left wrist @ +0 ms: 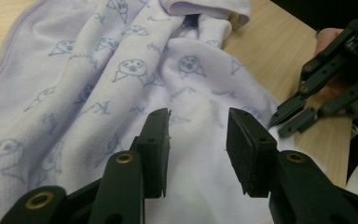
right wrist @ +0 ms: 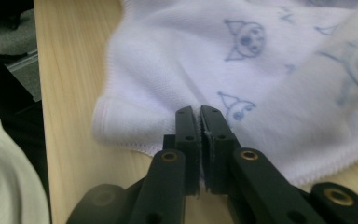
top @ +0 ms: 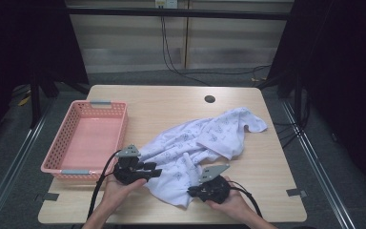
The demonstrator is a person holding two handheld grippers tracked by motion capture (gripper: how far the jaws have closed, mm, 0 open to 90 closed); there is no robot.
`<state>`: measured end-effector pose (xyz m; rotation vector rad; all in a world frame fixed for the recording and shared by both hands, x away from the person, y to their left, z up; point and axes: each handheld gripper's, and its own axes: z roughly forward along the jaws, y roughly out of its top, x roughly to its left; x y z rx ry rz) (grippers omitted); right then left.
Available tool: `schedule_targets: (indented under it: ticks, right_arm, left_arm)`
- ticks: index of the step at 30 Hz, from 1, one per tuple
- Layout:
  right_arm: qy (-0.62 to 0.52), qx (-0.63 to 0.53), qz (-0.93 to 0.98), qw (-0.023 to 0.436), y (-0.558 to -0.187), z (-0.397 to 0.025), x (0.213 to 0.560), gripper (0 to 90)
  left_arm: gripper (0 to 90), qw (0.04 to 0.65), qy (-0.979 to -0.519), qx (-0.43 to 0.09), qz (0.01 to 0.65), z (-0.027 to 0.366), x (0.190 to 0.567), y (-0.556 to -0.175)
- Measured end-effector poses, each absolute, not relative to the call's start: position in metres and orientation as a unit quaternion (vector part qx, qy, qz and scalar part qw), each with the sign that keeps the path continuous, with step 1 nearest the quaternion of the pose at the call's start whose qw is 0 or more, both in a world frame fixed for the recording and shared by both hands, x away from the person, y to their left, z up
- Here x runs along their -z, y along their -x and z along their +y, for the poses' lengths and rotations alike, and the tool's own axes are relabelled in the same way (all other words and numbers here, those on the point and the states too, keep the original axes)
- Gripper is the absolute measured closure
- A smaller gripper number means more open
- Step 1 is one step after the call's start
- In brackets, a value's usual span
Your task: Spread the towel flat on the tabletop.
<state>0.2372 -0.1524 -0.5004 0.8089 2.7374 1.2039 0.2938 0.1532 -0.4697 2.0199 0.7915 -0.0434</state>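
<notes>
Here's the white printed garment (top: 198, 148), sprawled across the middle of the wooden counter (top: 171, 102), running from the lower centre of the high view up toward the right, crumpled and folded over itself. The pink basket (top: 66, 143) sits at the left of the frame, just beside the cloth's near-left edge.

Down at the bottom of the high view, both hands are in. The left gripper (top: 153, 171) sits at the garment's left edge, lower left of centre, and in the left gripper view (left wrist: 198, 140) its jaws stand wide apart over the fabric, with little cartoon faces showing in the gap and nothing between the pads. At the right edge of that same view, the right gripper (left wrist: 286, 116) is pointing in toward the cloth's hem.

Over to the right gripper (top: 193, 192), lower centre of the high view, at the garment's near corner. In the right gripper view (right wrist: 199, 122) the jaws are pressed together right at the stitched hem of the cloth, and they look clamped on a fold of the fabric near its lower left corner.
</notes>
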Motion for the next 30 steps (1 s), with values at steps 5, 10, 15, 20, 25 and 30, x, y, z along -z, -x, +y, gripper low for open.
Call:
schedule_targets:
  ticks: [5,10,15,20,25,30]
  right_arm:
    - [-0.305,-0.374,0.876,0.017,-0.241,-0.19,0.497,88.3]
    - [-0.353,-0.359,0.863,0.034,-0.239,-0.234,0.495,88.5]
    - [-0.395,-0.358,0.845,0.052,-0.236,-0.269,0.491,88.5]
    - [-0.441,-0.374,0.813,0.071,-0.236,-0.308,0.488,88.5]
    - [-0.435,-0.38,0.813,0.07,-0.237,-0.305,0.488,88.5]
    - [-0.435,-0.388,0.81,0.064,-0.237,-0.304,0.488,88.4]
  left_arm:
    - [57.9,0.467,-0.822,0.013,0.325,0.156,0.468,-0.291]
    - [56.9,0.45,-0.832,0.01,0.325,0.158,0.471,-0.289]
    - [54.5,0.433,-0.842,0.013,0.323,0.164,0.476,-0.285]
    - [50.5,0.409,-0.859,0.017,0.307,0.16,0.486,-0.283]
    - [42.3,0.385,-0.88,0.021,0.279,0.144,0.495,-0.281]
    - [42.6,0.381,-0.886,0.013,0.264,0.138,0.494,-0.275]
